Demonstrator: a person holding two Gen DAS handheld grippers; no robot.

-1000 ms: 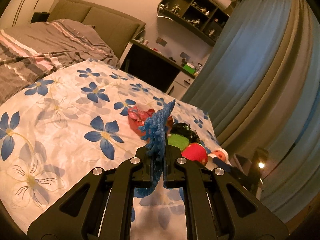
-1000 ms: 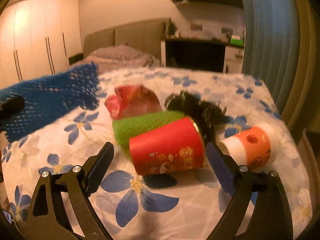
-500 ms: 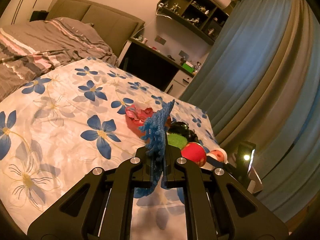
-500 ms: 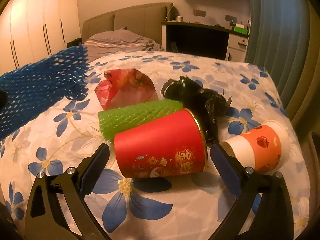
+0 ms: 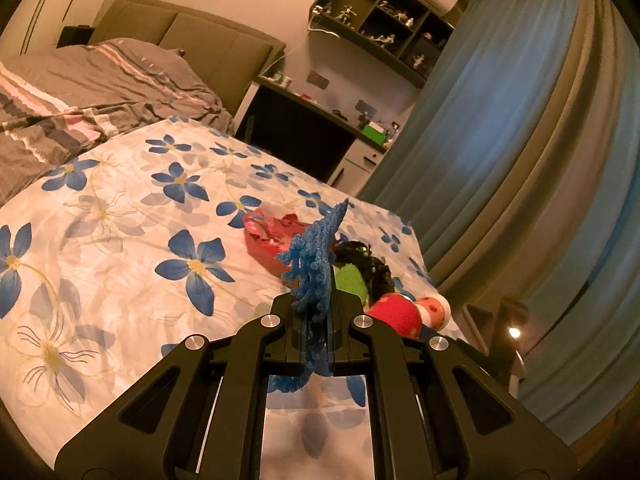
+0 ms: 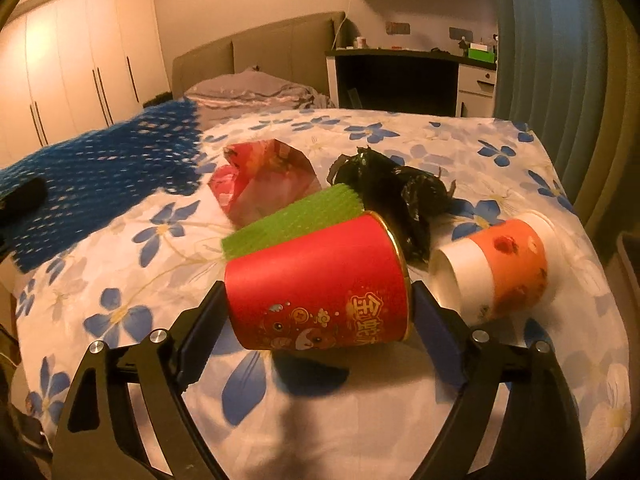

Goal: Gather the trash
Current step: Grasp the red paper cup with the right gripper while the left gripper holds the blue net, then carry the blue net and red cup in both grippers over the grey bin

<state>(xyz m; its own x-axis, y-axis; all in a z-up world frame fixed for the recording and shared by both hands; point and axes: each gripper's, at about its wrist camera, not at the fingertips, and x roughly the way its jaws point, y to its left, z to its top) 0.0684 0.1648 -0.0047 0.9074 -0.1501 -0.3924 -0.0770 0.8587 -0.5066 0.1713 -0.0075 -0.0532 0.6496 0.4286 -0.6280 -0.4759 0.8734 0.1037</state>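
While I hold the left hand-held gripper [image 5: 316, 320] pressed together, it pinches a blue foam net [image 5: 316, 268], an open-mesh sleeve with a ragged edge that stands upright between the pads. My right hand-held gripper [image 6: 318, 300] straddles a red paper cup [image 6: 320, 288] lying on its side, and its jaws are closing; whether the pads touch the cup yet I cannot tell. I see printed gold characters on the cup's smooth wall; its inside is hidden. Just beyond the right gripper lies a green foam net [image 6: 292, 220], rolled and ribbed. Farther ahead sit a crumpled red wrapper [image 6: 264, 176] and a glossy black plastic bag [image 6: 396, 192]. Beside the right finger, an orange-and-white paper cup [image 6: 496, 268] lies tipped, its white interior empty. All rest on the flowered bedspread [image 6: 460, 152].
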